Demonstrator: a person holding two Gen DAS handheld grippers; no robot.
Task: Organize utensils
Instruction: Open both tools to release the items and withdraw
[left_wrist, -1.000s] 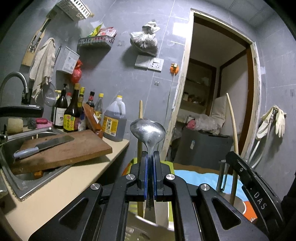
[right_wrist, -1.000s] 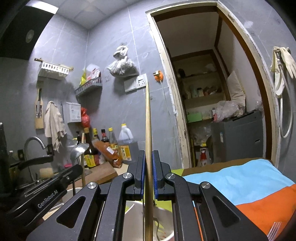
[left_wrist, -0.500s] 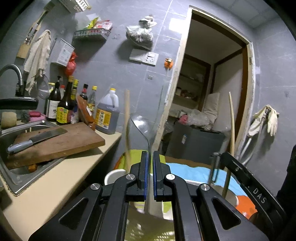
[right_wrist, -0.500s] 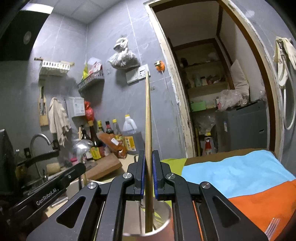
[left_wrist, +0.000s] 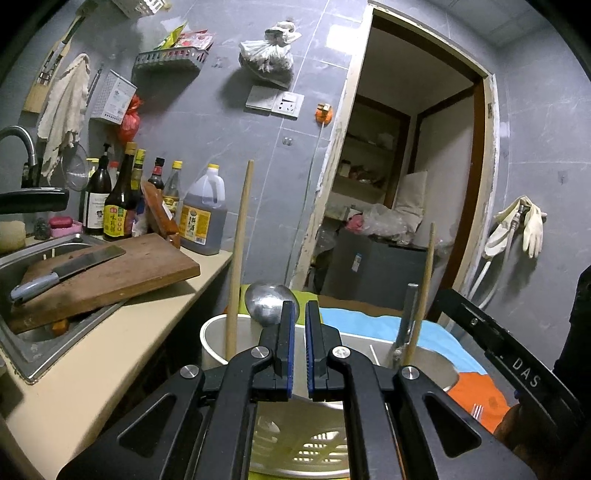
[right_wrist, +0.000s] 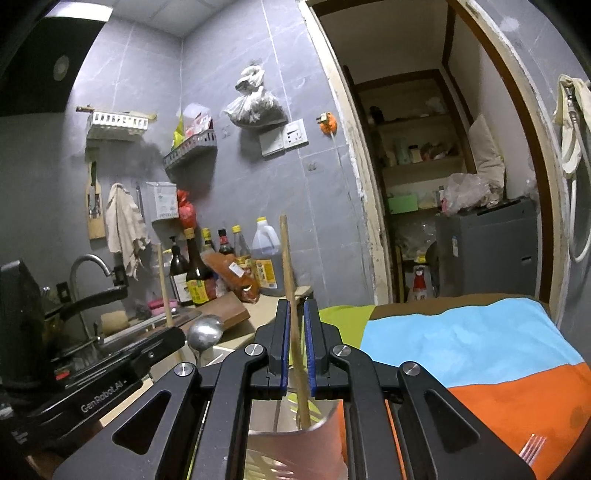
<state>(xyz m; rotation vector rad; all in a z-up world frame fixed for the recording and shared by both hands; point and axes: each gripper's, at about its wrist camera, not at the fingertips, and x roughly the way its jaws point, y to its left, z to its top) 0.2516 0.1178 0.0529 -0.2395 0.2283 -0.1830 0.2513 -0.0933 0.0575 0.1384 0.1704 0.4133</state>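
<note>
My left gripper (left_wrist: 301, 350) is shut with nothing between its pads. Just left of its fingertips, a metal spoon (left_wrist: 267, 304) stands bowl-up in a white holder (left_wrist: 212, 332), next to a wooden chopstick (left_wrist: 238, 258). From the right wrist the same spoon (right_wrist: 205, 332) shows at the left gripper's tip. My right gripper (right_wrist: 295, 347) has its jaws slightly apart. A second chopstick (right_wrist: 290, 280) leans loose between them, its lower end in a metal cup (right_wrist: 328, 424). A fork (right_wrist: 532, 445) lies on the orange cloth.
Left of the holder a wooden cutting board (left_wrist: 140, 266) with a cleaver (left_wrist: 66, 269) lies across the sink. Bottles (left_wrist: 120, 206) and an oil jug (left_wrist: 203, 221) line the wall. A slotted basket (left_wrist: 306, 443) sits below me. A blue-and-orange cloth (right_wrist: 461, 343) covers the table on the right.
The spoon dropped from high between the left jaws into the white holder and now stands left of them. The right chopstick sank and tipped leftward in the jaws. Both views tilted slightly downward.
</note>
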